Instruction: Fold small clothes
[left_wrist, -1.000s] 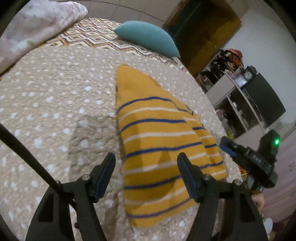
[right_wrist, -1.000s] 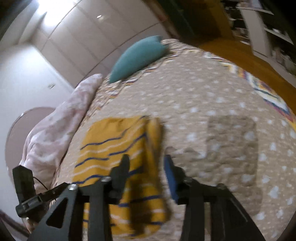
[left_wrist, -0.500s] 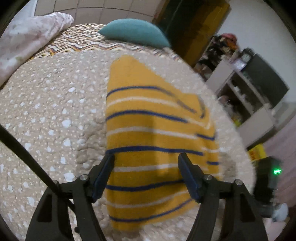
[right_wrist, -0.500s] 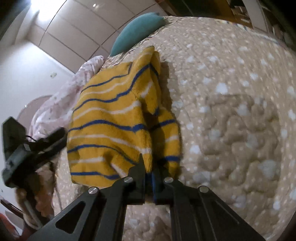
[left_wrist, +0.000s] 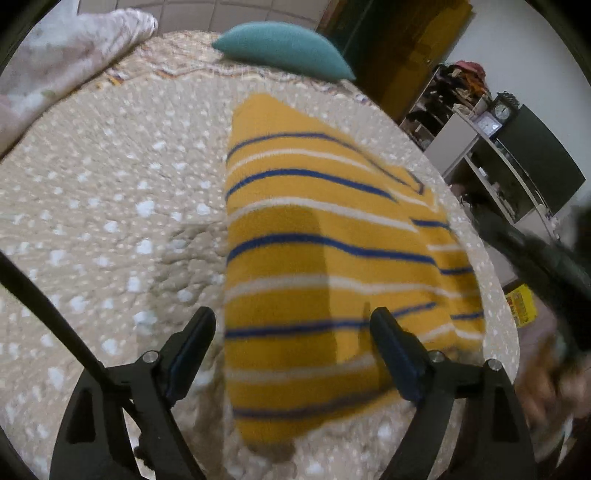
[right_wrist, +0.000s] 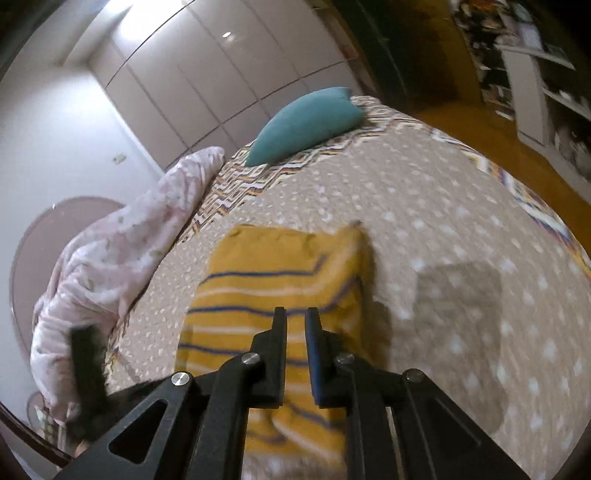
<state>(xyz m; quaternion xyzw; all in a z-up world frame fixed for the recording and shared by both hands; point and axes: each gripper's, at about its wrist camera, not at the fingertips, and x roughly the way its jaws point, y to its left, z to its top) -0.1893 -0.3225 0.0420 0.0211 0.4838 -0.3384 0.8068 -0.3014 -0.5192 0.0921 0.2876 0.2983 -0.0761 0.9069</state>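
A mustard-yellow garment (left_wrist: 314, 240) with blue and white stripes lies flat on the bed, folded lengthwise. My left gripper (left_wrist: 291, 336) hangs just above its near end. Its jaws are opening wide, the cloth lies below and between them, and the pads touch nothing. In the right wrist view the same garment (right_wrist: 266, 273) lies ahead with its right side doubled over. My right gripper (right_wrist: 296, 328) hovers over it. Its jaws are opening by a narrow slit with no cloth pinched in it. The right gripper (left_wrist: 535, 258) shows as a dark blur beside the garment in the left wrist view.
The beige dotted bedspread (left_wrist: 110, 221) stretches around the garment, with bare cover (right_wrist: 461, 221) to the right. A teal pillow (left_wrist: 284, 48) lies at the far end and a pink blanket (right_wrist: 118, 258) is heaped along the left. Shelves (left_wrist: 498, 155) stand beyond the bed.
The right gripper was shut on the garment's edge half a second ago. It has since let go and drawn back upward. The left jaws have spread wider and sunk closer to the cloth.
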